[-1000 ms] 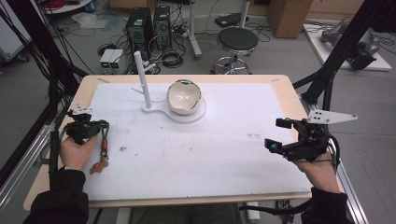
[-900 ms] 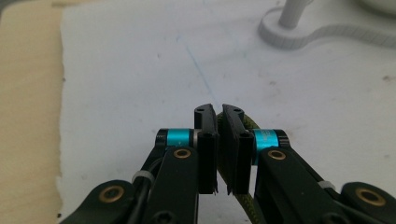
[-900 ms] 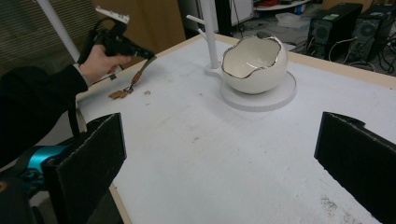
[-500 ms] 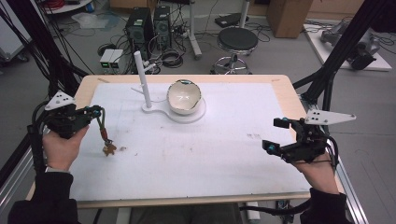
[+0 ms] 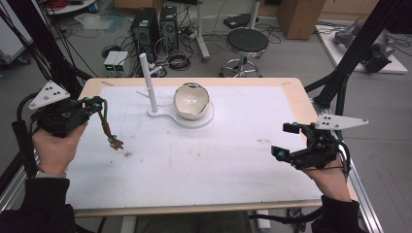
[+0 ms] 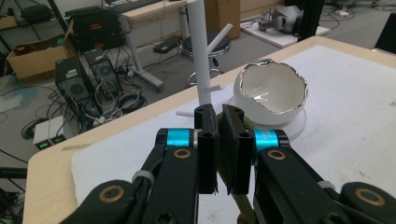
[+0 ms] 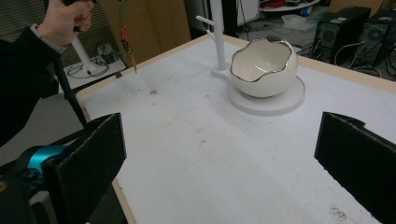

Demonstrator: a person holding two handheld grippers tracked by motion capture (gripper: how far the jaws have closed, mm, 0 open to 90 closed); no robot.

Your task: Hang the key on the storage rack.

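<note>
My left gripper (image 5: 97,103) is shut on a green cord (image 5: 103,119) above the table's left edge. The cord hangs down to a small brownish pendant (image 5: 115,142) just over the white mat (image 5: 233,170). In the left gripper view the jaws (image 6: 219,116) are pressed together on the cord (image 6: 246,124). The right gripper view shows the same cord (image 7: 122,14) and pendant (image 7: 129,50) below the person's hand (image 7: 67,18). A white egg-shaped bowl (image 5: 191,101) and a pegged white stand (image 5: 147,82) share a base at the back centre. My right gripper (image 5: 284,141) is open and empty near the right edge.
The bowl (image 6: 271,95) and stand (image 6: 198,51) lie ahead of the left jaws. From the right gripper (image 7: 224,154) the bowl (image 7: 264,67) and stand (image 7: 217,32) are across bare mat. Computers, cables and a stool (image 5: 247,41) stand on the floor behind.
My left gripper has risen from the mat and drawn left, lifting the cord so it now hangs. The right gripper has barely shifted.
</note>
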